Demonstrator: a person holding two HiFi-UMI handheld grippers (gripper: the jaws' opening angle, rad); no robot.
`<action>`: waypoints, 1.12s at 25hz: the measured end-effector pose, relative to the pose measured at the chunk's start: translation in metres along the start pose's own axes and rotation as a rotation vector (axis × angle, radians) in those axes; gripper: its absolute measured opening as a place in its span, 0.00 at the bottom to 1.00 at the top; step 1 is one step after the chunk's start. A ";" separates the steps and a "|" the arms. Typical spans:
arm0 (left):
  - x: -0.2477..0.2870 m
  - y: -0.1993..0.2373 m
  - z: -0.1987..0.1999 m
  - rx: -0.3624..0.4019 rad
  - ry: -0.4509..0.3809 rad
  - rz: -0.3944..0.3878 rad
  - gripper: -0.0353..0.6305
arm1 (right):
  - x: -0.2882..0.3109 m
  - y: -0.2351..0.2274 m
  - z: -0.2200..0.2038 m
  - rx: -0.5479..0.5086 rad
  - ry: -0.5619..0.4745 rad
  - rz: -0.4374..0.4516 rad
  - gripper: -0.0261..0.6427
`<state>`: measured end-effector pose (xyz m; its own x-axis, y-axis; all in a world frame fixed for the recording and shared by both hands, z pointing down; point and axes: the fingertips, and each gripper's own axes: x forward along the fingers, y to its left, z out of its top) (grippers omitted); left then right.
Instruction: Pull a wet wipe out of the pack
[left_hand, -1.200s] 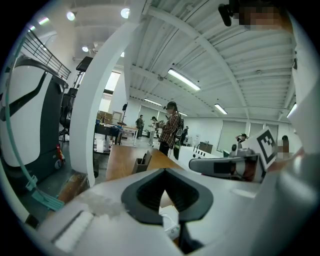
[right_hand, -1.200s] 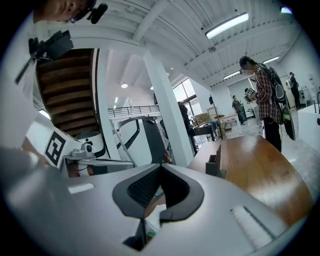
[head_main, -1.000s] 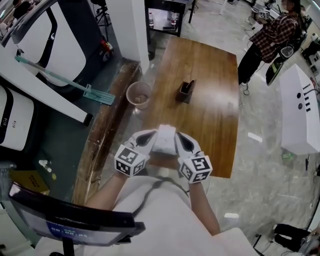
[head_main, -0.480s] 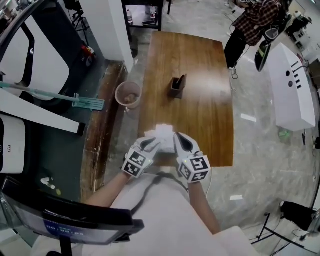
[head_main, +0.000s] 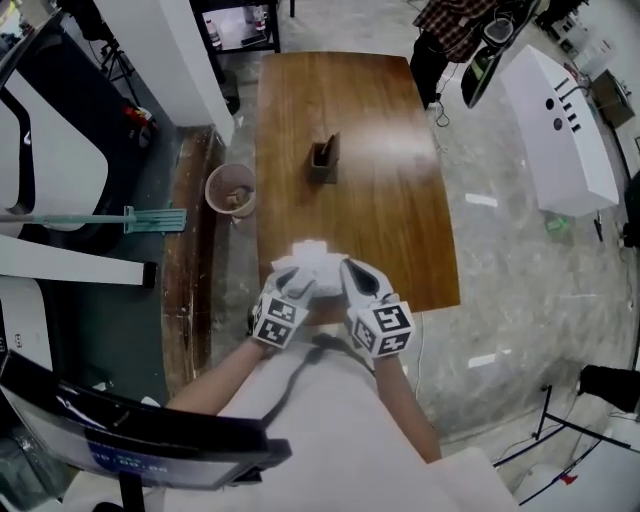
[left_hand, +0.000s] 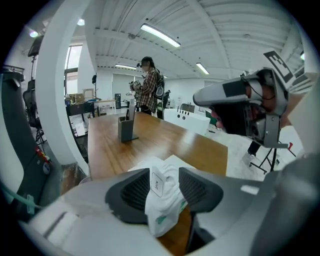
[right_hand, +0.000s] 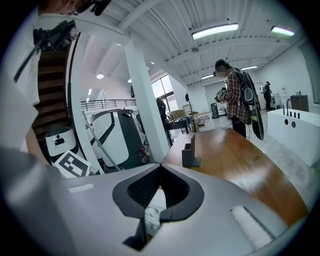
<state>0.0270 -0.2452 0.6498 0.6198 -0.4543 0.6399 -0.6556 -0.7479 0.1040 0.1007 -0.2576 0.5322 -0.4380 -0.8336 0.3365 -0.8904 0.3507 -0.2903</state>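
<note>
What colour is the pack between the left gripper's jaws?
White with small green marks; the pack shows best in the left gripper view.

The wipe pack (head_main: 305, 262) is at the near end of the table (head_main: 400, 200). Farther along the table, near its middle, stands a small holder (head_main: 323, 160). On the floor just left of the table is a bucket (head_main: 231, 190), and left of that lies a mop (head_main: 150, 219). A person (head_main: 450, 25) stands by the table's far right corner.

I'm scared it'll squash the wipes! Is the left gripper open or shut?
Open. The left gripper has just been opening; its pads stand apart, with the wet wipe pack between them.
</note>
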 end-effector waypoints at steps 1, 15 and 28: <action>0.002 0.000 0.000 -0.004 0.003 0.003 0.33 | -0.001 -0.001 -0.002 0.007 0.003 -0.007 0.05; -0.012 0.027 -0.010 -0.355 -0.009 0.076 0.06 | 0.009 0.009 -0.037 -0.022 0.121 0.035 0.05; -0.013 0.032 -0.040 -0.589 -0.017 0.037 0.08 | 0.052 0.044 -0.109 -0.316 0.432 0.234 0.11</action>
<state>-0.0190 -0.2439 0.6753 0.5957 -0.4865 0.6392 -0.8029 -0.3392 0.4901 0.0252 -0.2385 0.6347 -0.5792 -0.4927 0.6494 -0.7287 0.6700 -0.1416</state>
